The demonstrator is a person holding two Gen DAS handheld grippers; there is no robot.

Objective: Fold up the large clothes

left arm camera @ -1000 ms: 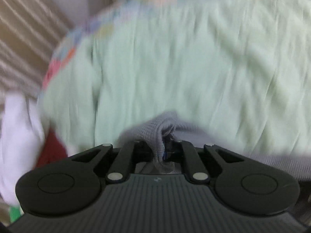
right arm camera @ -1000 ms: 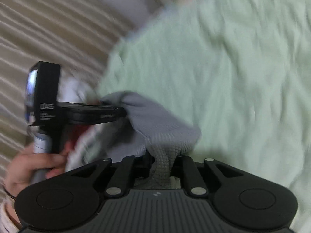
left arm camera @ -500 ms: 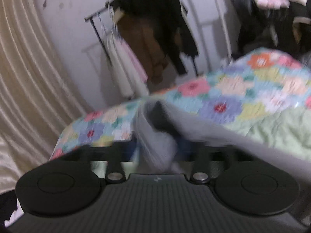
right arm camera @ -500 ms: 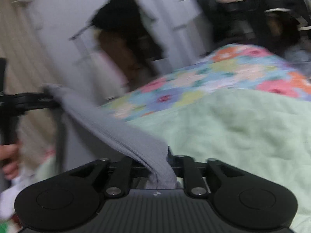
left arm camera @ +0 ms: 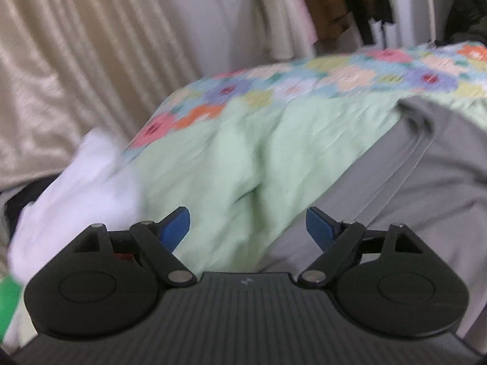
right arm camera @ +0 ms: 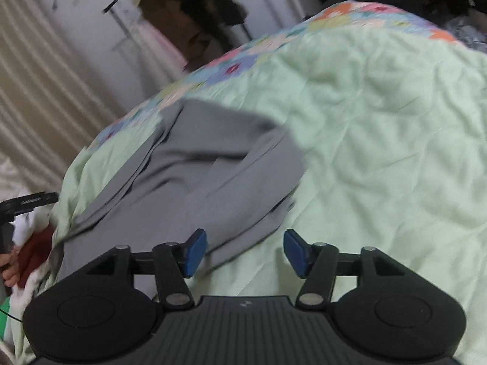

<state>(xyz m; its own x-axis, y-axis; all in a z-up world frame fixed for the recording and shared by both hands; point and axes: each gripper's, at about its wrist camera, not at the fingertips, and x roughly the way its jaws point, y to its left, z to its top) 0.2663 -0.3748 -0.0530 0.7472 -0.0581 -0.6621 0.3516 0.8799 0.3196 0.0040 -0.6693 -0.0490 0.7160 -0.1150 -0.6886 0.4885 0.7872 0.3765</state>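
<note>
A grey garment (right arm camera: 194,164) lies loosely spread on the pale green bed cover (right arm camera: 380,115); it also shows at the right of the left wrist view (left arm camera: 426,182). My right gripper (right arm camera: 245,252) is open and empty, hovering just over the garment's near right edge. My left gripper (left arm camera: 248,228) is open and empty, over the green cover (left arm camera: 231,152) beside the garment's left edge. The left gripper's body (right arm camera: 27,202) shows at the far left of the right wrist view.
A flowered quilt border (left arm camera: 304,82) runs along the far bed edge. White clothes (left arm camera: 76,188) lie piled at the left. Beige curtains (left arm camera: 76,45) and a rack of hanging clothes (right arm camera: 188,9) stand behind the bed.
Both grippers were shut on the grey garment, lifted it up and over the bed, then opened. The garment now lies on the green cover and both grippers are empty.
</note>
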